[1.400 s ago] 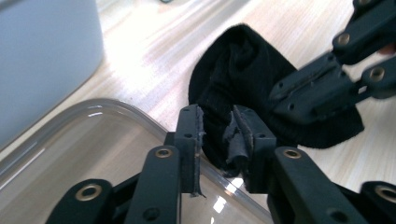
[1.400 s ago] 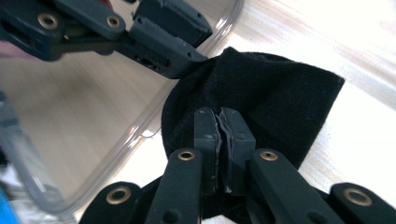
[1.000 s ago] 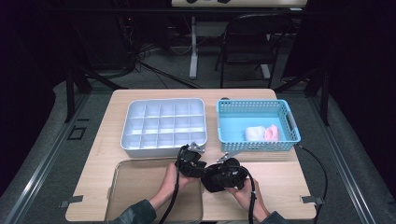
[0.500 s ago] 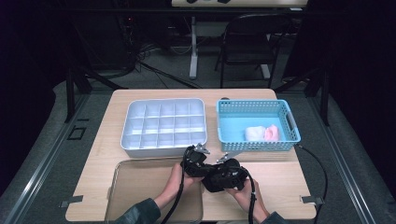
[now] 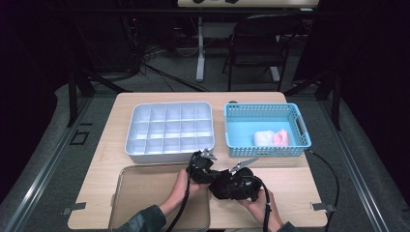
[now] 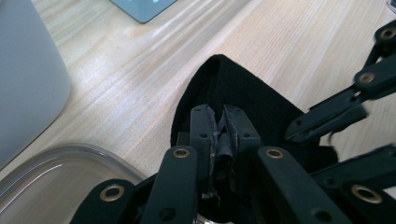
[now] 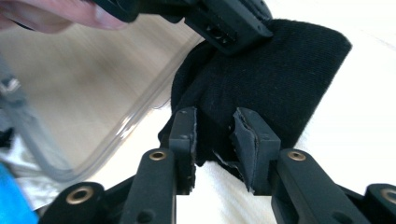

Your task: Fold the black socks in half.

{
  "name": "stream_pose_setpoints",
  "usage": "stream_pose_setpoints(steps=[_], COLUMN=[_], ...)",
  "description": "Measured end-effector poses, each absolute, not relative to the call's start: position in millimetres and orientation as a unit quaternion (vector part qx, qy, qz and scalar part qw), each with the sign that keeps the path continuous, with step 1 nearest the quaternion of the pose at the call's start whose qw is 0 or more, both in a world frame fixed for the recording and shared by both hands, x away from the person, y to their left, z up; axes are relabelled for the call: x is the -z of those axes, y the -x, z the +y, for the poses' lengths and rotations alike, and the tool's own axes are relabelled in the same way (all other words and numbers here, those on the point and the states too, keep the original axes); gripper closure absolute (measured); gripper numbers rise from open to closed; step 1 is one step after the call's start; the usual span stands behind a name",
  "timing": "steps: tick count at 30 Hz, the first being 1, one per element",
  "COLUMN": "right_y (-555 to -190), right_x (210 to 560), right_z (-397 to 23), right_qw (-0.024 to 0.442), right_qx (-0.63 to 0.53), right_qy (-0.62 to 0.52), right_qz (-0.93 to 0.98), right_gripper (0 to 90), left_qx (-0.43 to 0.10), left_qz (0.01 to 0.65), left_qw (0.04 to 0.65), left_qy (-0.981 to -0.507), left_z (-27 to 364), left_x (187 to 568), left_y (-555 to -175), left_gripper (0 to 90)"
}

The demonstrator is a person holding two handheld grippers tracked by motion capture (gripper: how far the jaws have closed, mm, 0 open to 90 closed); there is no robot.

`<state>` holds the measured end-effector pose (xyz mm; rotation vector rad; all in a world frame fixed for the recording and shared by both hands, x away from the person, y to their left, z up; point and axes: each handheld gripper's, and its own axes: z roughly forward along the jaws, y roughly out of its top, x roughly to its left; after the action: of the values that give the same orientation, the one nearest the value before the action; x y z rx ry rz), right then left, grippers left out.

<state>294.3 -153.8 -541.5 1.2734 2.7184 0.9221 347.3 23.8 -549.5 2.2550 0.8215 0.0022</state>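
Black cloth [image 6: 243, 98] pinched by left tool [image 6: 223, 135], right tool [image 7: 215, 140] just opening astride it, hands low, close together.

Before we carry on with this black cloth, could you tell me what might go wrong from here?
1. The right gripper has just been opening, its jaws now loose around the black cloth. Only the left gripper, shut on the cloth's edge, holds it, so a fold may slump.
2. The two grippers work close together and could knock or snag each other.
3. The cloth lies beside the clear tray and could drag across its rim.
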Motion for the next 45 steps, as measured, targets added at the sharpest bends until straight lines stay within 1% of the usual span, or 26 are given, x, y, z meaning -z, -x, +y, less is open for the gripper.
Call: stream_pose_setpoints(steps=[1, 3, 4, 5, 6, 7, 8, 9, 10, 12, 14, 15, 18, 19, 21, 27, 28, 30, 35, 37, 38, 39, 40, 41, 42, 45], right_y=[-293.6, -293.1, -293.1, -292.9, -292.9, -293.1, -293.1, -293.5, -293.4, -293.5, -293.7, -294.1, -294.6, -295.4, -295.4, -295.6, -295.2, -294.7, -294.3, -294.8, -294.9, -294.7, -294.8, -294.8, -294.8, -295.0], right_x=[541.1, 542.6, 542.6, 544.4, 544.4, 544.5, 544.5, 545.3, 546.1, 546.3, 546.1, 546.3, 545.8, 545.5, 545.7, 546.1, 546.7, 547.1, 547.0, 546.6, 547.1, 547.3, 547.2, 547.2, 547.3, 548.0], right_z=[-152.6, -152.1, -152.1, -151.0, -151.0, -150.5, -150.5, -150.5, -149.6, -149.6, -149.8, -150.0, -149.9, -149.5, -149.4, -148.9, -148.3, -147.8, -147.0, -147.6, -147.7, -147.4, -147.5, -147.5, -147.3, -147.1], right_qw=[0.009, 0.011, 0.011, 0.01, 0.01, 0.011, 0.011, 0.014, 0.013, 0.013, 0.011, 0.011, 0.012, 0.015, 0.016, 0.017, 0.018, 0.019, 0.023, 0.022, 0.021, 0.022, 0.022, 0.022, 0.025, 0.025], right_qx=[-0.283, -0.284, -0.284, -0.283, -0.283, -0.279, -0.279, -0.28, -0.284, -0.284, -0.282, -0.283, -0.28, -0.276, -0.277, -0.276, -0.278, -0.277, -0.273, -0.269, -0.272, -0.273, -0.272, -0.272, -0.27, -0.273], right_qy=[-0.403, -0.403, -0.403, -0.404, -0.404, -0.403, -0.403, -0.403, -0.403, -0.404, -0.401, -0.402, -0.401, -0.397, -0.399, -0.395, -0.397, -0.395, -0.394, -0.392, -0.393, -0.394, -0.394, -0.394, -0.392, -0.394], right_qz=[0.87, 0.87, 0.87, 0.87, 0.87, 0.872, 0.872, 0.871, 0.87, 0.869, 0.871, 0.871, 0.872, 0.875, 0.874, 0.876, 0.875, 0.876, 0.877, 0.879, 0.878, 0.877, 0.878, 0.878, 0.879, 0.877], right_gripper=[72.5, 75.2, 75.2, 77.7, 77.7, 79.9, 79.9, 81.0, 81.1, 81.2, 81.2, 81.2, 81.2, 81.2, 81.3, 81.6, 81.6, 81.9, 82.1, 82.2, 82.2, 82.3, 82.4, 82.4, 82.4, 82.6], left_qx=[0.002, 0.006, 0.009, -0.003, 0.002, 0.003, 0.001, 0.0, 0.001, 0.003, 0.006, 0.008, 0.015, 0.03, 0.033, 0.061, 0.066, 0.085, 0.088, 0.099, 0.107, 0.111, 0.121, 0.128, 0.132, 0.13], left_qz=[0.322, 0.325, 0.33, 0.337, 0.336, 0.339, 0.339, 0.342, 0.344, 0.348, 0.35, 0.351, 0.355, 0.359, 0.359, 0.367, 0.365, 0.371, 0.369, 0.37, 0.371, 0.373, 0.375, 0.378, 0.376, 0.375], left_qw=[0.362, 0.364, 0.363, 0.358, 0.359, 0.358, 0.354, 0.354, 0.351, 0.353, 0.352, 0.351, 0.346, 0.343, 0.339, 0.339, 0.336, 0.335, 0.33, 0.332, 0.334, 0.337, 0.339, 0.343, 0.348, 0.35], left_qy=[-0.875, -0.873, -0.872, -0.871, -0.871, -0.87, -0.872, -0.87, -0.871, -0.869, -0.868, -0.868, -0.868, -0.868, -0.869, -0.864, -0.866, -0.862, -0.864, -0.862, -0.86, -0.858, -0.854, -0.85, -0.848, -0.848], left_z=[24.9, 27.2, 29.3, 29.7, 31.0, 32.1, 32.4, 32.6, 33.2, 33.4, 33.3, 33.6, 31.2, 28.1, 26.7, 27.2, 27.2, 26.9, 26.7, 27.2, 27.9, 27.9, 28.5, 29.3, 29.3, 28.7], left_x=[549.4, 549.0, 548.0, 547.2, 546.6, 545.6, 545.0, 544.5, 544.6, 545.1, 545.3, 545.7, 549.6, 554.4, 556.6, 561.3, 562.2, 564.5, 564.1, 564.8, 565.6, 566.1, 567.3, 568.2, 569.1, 569.1], left_y=[-348.0, -348.8, -349.3, -348.4, -348.8, -348.6, -348.6, -348.6, -349.4, -349.9, -350.1, -350.9, -351.9, -353.0, -353.9, -357.0, -357.8, -359.3, -359.5, -360.2, -360.6, -360.7, -360.9, -361.1, -361.0, -359.3], left_gripper=[76.5, 71.1, 71.1, 61.8, 61.8, 54.0, 54.0, 48.3, 45.2, 40.0, 39.1, 34.6, 33.2, 32.1, 32.3, 39.1, 39.1, 40.2, 42.6, 45.9, 45.9, 50.7, 52.6, 52.6, 55.9, 61.6])
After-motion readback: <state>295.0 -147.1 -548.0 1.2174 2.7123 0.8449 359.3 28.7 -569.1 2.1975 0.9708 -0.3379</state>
